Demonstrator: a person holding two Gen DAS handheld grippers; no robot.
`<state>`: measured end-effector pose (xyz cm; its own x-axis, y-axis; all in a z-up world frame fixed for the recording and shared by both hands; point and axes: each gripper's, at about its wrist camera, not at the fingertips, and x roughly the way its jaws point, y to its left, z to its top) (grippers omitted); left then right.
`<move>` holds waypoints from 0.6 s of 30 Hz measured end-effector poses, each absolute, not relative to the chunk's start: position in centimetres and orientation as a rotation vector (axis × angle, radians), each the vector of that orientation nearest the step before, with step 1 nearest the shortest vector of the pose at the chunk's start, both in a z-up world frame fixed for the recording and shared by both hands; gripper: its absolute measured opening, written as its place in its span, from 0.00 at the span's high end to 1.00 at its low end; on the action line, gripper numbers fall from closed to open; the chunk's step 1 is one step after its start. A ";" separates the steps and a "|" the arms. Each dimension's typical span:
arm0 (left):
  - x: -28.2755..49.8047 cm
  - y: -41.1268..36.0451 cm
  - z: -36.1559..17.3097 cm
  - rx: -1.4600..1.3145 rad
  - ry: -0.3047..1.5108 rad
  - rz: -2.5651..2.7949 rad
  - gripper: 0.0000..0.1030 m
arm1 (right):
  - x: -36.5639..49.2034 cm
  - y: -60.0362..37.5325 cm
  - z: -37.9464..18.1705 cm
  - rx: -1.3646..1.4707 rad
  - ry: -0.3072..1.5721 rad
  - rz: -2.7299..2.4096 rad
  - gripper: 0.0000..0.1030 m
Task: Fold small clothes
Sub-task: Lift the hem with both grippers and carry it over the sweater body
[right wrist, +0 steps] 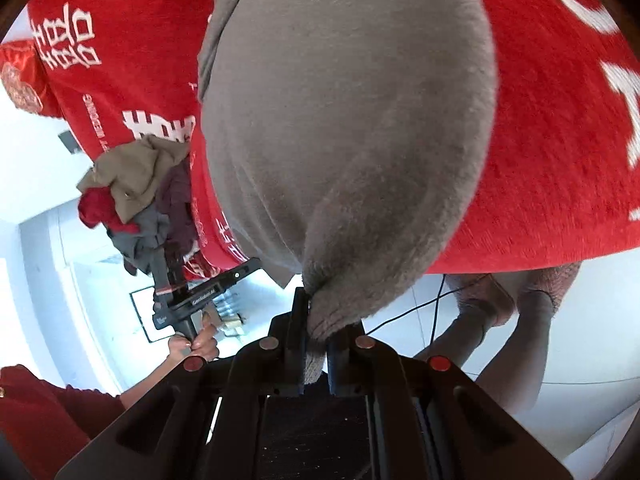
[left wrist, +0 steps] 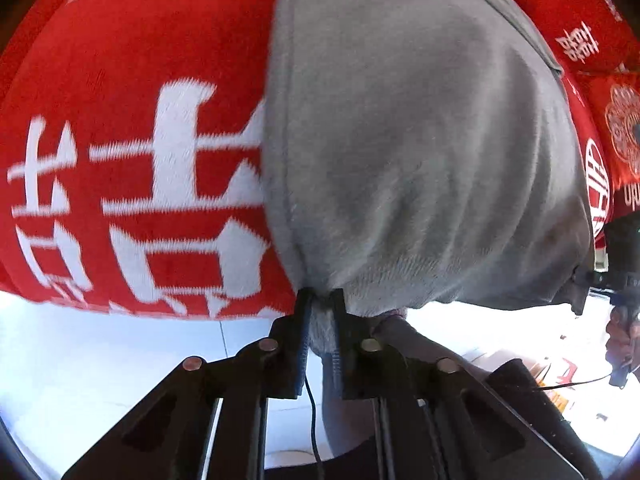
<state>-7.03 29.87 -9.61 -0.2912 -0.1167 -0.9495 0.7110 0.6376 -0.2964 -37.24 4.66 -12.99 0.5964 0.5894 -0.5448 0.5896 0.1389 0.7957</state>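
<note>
Both claws pinch the near edge of the grey garment, ready for a fold.

The grey garment (left wrist: 420, 140) lies spread on the red blanket (left wrist: 120, 80) with white characters, its near edge at the blanket's border. The left claw (left wrist: 322, 300) is closed on a bunched corner of this edge, and the right claw (right wrist: 318, 316) is closed tight on the other corner. I judge the step is the grasp before the first fold. The next move asks both hands to lift together and carry the edge across to the far side, with the cloth kept flat. A pile of other clothes (right wrist: 136, 188) waits beside it.
</note>
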 end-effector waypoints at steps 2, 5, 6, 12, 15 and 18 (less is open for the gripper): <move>-7.0 30.6 -9.2 0.484 1.644 -0.867 0.23 | -36.9 4.7 -13.2 1.503 1.065 0.007 0.91; -6.7 30.8 -8.9 0.495 1.609 -0.882 0.21 | -36.7 4.7 -13.0 1.495 1.078 0.008 0.90; -6.6 30.7 -9.0 0.483 1.612 -0.881 0.21 | -36.7 4.7 -13.1 1.496 1.081 0.007 0.89; -6.5 29.8 -9.6 0.461 1.610 -0.936 0.16 | -36.9 4.7 -13.9 1.503 1.114 -0.002 0.89; -7.5 29.9 -9.3 0.403 1.653 -1.033 0.16 | -37.1 4.6 -14.0 1.506 1.115 0.004 0.89; -8.6 28.8 -9.6 0.452 1.648 -1.078 0.16 | -37.2 4.5 -14.1 1.508 1.114 0.008 0.89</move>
<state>-8.65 28.85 -9.62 -0.3624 -0.2188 -0.9060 0.7423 0.5200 -0.4226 -37.16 4.49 -14.09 0.5415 0.6251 -0.5623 0.6168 0.1592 0.7709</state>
